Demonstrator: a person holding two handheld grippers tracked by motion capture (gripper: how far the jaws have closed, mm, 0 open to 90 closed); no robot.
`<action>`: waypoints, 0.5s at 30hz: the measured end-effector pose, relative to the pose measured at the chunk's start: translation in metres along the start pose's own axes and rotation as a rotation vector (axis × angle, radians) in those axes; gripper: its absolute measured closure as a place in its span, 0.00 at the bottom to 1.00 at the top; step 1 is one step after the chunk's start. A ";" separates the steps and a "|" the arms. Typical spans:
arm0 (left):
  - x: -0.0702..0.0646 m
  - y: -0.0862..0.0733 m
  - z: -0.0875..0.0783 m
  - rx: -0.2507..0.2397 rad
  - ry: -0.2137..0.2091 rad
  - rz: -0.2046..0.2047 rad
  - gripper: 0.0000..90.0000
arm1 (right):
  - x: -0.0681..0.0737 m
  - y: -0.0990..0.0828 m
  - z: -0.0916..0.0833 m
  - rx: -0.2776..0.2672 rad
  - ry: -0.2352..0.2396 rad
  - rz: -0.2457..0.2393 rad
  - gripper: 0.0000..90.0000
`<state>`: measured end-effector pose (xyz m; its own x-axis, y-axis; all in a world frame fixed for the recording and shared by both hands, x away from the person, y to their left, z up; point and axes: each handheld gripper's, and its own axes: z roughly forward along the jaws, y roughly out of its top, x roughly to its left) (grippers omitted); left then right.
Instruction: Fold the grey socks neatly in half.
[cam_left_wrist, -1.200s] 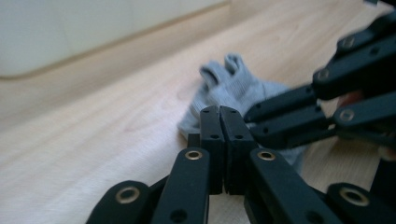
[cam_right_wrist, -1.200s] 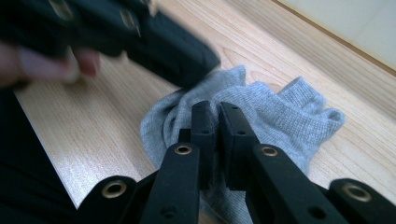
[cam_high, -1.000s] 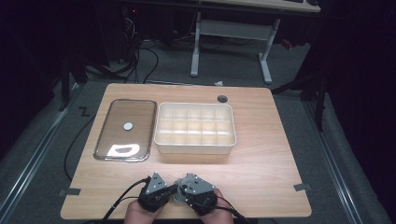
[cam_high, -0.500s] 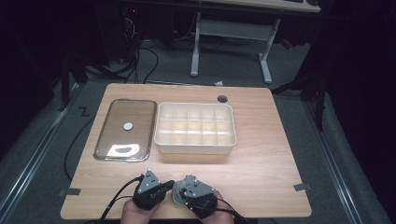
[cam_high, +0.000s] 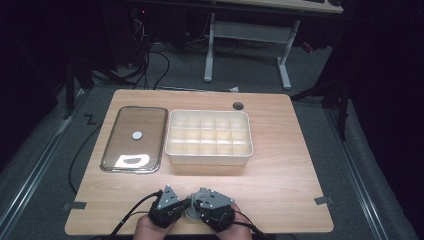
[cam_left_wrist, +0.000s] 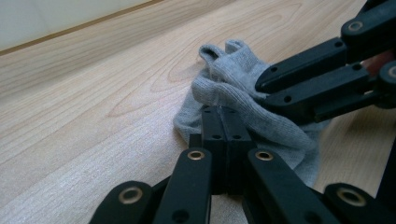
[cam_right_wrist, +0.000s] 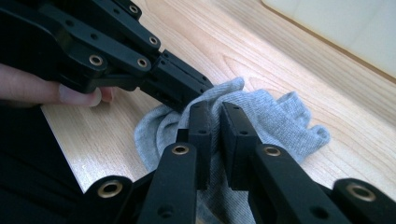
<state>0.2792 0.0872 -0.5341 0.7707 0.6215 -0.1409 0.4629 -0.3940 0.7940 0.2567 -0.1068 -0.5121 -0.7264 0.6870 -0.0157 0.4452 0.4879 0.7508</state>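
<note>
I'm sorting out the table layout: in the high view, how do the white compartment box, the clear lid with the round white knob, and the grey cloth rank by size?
1. White compartment box, largest.
2. Clear lid, slightly smaller.
3. Grey cloth, by far the smallest, mostly hidden between the two claws.

The crumpled knit cloth (cam_left_wrist: 261, 116) is plain light grey, and both grippers' jaws are black with brass-coloured pivots. The table (cam_high: 280, 170) is pale wood grain, the compartment box (cam_high: 208, 137) cream, and the tray (cam_high: 134, 139) brownish with a silvery rim.
</note>
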 end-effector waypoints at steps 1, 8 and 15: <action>0.000 0.000 0.000 0.000 0.000 0.000 1.00 | 0.000 0.000 0.000 -0.001 0.002 0.002 0.93; -0.003 -0.001 0.000 0.000 0.020 0.018 1.00 | 0.003 0.004 -0.008 -0.031 0.010 0.014 0.96; -0.001 0.000 0.001 0.001 0.009 0.001 1.00 | 0.011 -0.006 0.003 -0.015 0.046 0.016 0.96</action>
<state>0.2782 0.0860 -0.5346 0.7671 0.6271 -0.1351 0.4626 -0.3950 0.7937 0.2478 -0.1009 -0.5191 -0.7426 0.6692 0.0264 0.4493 0.4685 0.7607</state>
